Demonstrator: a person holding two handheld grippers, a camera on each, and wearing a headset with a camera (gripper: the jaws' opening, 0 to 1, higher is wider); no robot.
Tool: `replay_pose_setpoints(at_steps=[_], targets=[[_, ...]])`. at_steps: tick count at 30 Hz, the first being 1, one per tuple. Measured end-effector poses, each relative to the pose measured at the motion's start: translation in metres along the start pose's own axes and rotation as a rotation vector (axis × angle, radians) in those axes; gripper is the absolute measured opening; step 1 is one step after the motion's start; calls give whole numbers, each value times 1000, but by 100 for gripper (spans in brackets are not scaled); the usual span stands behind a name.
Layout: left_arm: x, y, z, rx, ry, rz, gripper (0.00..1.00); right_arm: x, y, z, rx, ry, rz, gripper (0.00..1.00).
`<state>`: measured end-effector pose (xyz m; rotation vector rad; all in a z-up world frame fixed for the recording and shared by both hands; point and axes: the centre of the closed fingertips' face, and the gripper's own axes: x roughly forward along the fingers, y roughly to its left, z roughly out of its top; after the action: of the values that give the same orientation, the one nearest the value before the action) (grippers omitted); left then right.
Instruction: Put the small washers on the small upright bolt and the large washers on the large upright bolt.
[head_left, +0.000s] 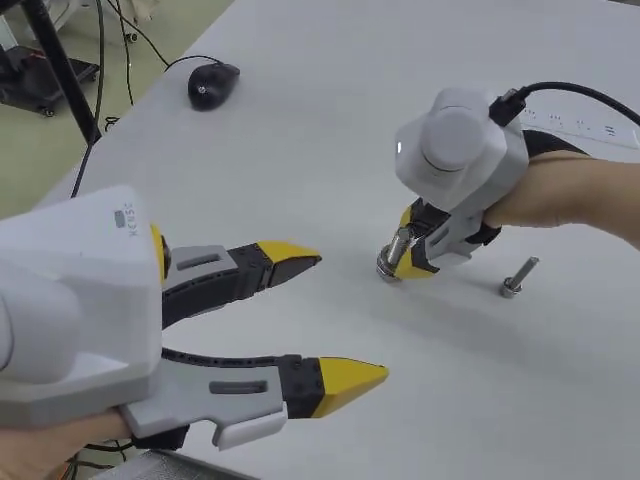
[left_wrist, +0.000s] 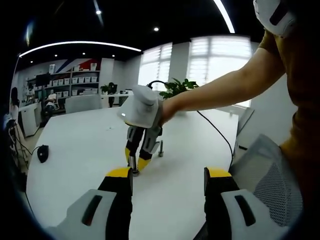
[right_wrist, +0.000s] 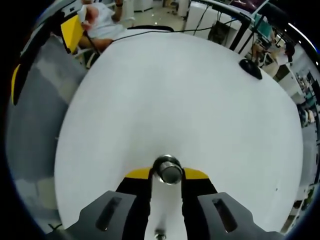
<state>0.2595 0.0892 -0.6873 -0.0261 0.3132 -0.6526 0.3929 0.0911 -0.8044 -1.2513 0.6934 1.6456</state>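
1. The large bolt stands upright on the desk, between the two yellow tips of the right hand-held gripper.
2. The right hand-held gripper is closed on the large bolt's shaft. In the right gripper view the bolt's top end sits clamped between both jaws.
3. The small bolt rests on the desk near the right hand-held gripper, apart from it. In the left gripper view it appears to stand on its head.
4. The right hand holds its gripper from the right edge of the head view, jaws pointing down at the desk.
5. The left hand-held gripper is spread wide and holds nothing. It is raised above the desk, well apart from both bolts, with its jaws aimed towards the right hand-held gripper.
6. A mouse lies at the far side of the desk.
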Motion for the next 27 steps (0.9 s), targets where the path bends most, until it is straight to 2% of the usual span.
replay_pose_setpoints(at_steps=[5, 11, 12, 13, 15, 19, 21, 22, 27], targets=[[0, 1, 0, 2, 2, 1, 57, 3, -1, -4, 9, -1, 6, 22], [-2, 3, 1, 7, 4, 5, 57, 8, 0, -7, -24, -19, -1, 24], [-2, 3, 1, 7, 7, 3, 56, 7, -1, -5, -32, -28, -6, 24], [-2, 3, 1, 10, 7, 3, 56, 6, 1, -3, -25, -44, 11, 26], [-2, 3, 2, 11, 5, 1, 56, 5, 0, -6, -13, -42, 5, 30], [-1, 4, 4, 11, 0, -3, 56, -2, 6, -8, 2, -68, -5, 32], [0, 4, 3, 11, 5, -6, 56, -11, 8, -8, 27, -85, -21, 32], [0, 4, 3, 15, 6, -8, 56, -14, 10, -7, 32, -111, -26, 33], [2, 3, 6, 20, 9, -11, 56, -31, 19, -12, 64, -142, -62, 32]])
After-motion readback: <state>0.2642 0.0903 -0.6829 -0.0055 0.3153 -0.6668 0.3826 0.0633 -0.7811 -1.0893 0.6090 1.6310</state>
